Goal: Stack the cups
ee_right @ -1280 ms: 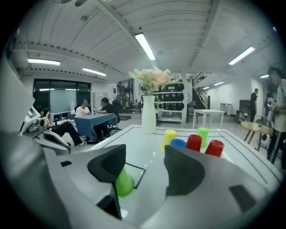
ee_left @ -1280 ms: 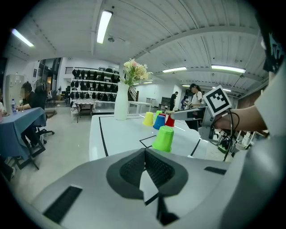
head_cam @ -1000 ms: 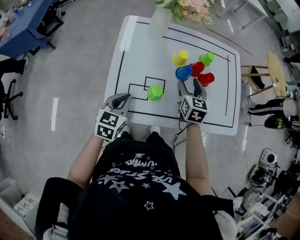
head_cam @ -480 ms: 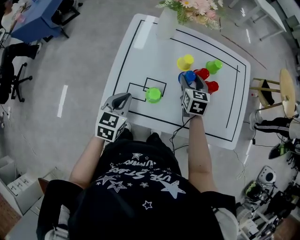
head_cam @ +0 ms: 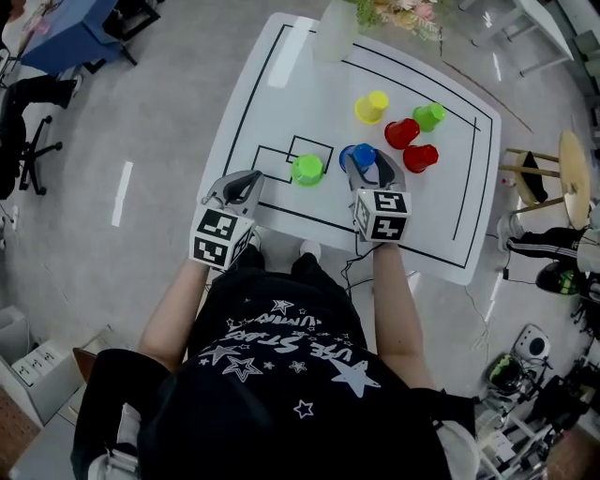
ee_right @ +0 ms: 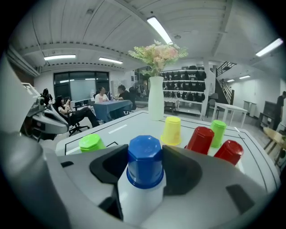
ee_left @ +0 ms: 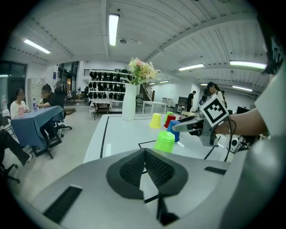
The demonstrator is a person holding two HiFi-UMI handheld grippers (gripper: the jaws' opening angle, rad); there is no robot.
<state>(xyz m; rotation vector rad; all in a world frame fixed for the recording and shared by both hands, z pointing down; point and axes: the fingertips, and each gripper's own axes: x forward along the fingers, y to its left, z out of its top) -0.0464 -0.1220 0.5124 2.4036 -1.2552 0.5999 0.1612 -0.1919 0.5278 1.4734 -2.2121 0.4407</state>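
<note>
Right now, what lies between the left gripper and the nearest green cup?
Only bare table separates left gripper from green cup, per the head view.

Cups (head_cam: 401, 133) on table (head_cam: 281, 112), vase (head_cam: 336, 37) seemingly behind them

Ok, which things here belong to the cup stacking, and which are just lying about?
Job: blue cup, near green cup, far green cup, yellow cup, red cup, second red cup.
Lying about: vase, flowers.
</note>
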